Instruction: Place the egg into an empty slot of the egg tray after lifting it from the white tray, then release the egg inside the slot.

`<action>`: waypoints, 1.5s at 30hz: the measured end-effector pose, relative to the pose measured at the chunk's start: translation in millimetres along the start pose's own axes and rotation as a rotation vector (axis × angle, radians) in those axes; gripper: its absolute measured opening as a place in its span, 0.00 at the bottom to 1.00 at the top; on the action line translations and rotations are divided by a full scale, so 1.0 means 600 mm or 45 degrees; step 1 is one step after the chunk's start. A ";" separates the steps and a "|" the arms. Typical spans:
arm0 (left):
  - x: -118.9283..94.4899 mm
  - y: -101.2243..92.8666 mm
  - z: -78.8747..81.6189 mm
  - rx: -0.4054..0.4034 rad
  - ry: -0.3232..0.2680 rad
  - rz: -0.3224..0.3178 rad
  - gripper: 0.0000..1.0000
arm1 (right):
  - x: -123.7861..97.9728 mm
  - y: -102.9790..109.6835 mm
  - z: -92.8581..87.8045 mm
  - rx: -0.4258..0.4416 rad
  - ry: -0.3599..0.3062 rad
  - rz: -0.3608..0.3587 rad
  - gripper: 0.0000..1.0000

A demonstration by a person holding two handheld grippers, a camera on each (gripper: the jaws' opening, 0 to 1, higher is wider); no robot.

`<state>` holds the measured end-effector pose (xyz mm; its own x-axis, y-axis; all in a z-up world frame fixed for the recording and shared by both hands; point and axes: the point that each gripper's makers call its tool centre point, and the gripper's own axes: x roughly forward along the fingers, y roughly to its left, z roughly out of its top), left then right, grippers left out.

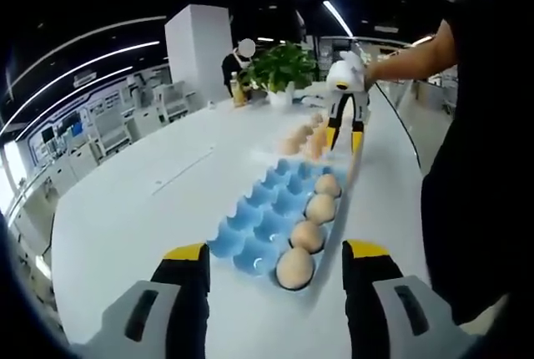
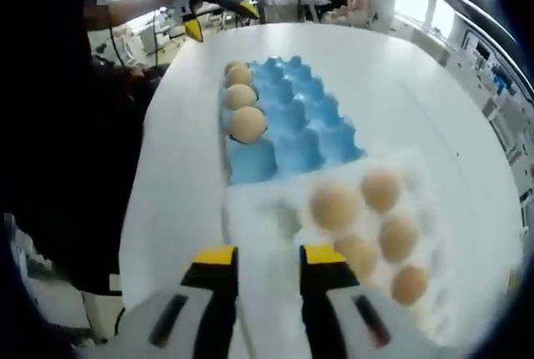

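Eggs point(image 2: 335, 205) lie loose in the white tray point(image 2: 275, 209), five of them in the right gripper view, on the white tabletop point(image 1: 150, 200). Just beyond it, touching or nearly so, sits the blue egg tray point(image 2: 300, 125), with four eggs point(image 1: 307, 235) filling one edge row and the other slots bare.

The right tool point(image 2: 269, 260) hovers above the near part of the white tray, its yellow-tipped jaws parted with nothing between them; the nearest loose eggs lie just to one side of the jaws. In the left gripper view this same tool hangs over the white tray at the far end, tips pointing down.

The left tool point(image 1: 275, 252) is held above the near end of the egg tray, jaws spread wide and holding nothing.

A potted plant point(image 1: 282, 67) stands farther along the tabletop.
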<state>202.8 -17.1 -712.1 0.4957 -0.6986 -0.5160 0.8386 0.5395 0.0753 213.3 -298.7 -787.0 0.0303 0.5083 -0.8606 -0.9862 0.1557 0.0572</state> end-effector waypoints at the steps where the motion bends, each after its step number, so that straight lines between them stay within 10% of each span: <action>1: 0.001 0.000 0.001 0.002 0.001 0.001 0.65 | -0.004 -0.002 -0.006 0.006 0.007 -0.009 0.29; 24: 0.002 -0.005 0.000 0.013 0.014 -0.007 0.64 | -0.128 -0.061 -0.189 0.224 0.213 -0.271 0.29; 45: -0.003 -0.005 -0.001 0.002 0.013 0.004 0.62 | -0.145 -0.075 -0.254 0.196 0.405 -0.288 0.28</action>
<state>199.3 -17.2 -712.2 0.4960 -0.6918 -0.5247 0.8374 0.5409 0.0785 230.2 -478.8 -791.9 0.1673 0.1635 -0.9723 -0.9239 0.3701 -0.0967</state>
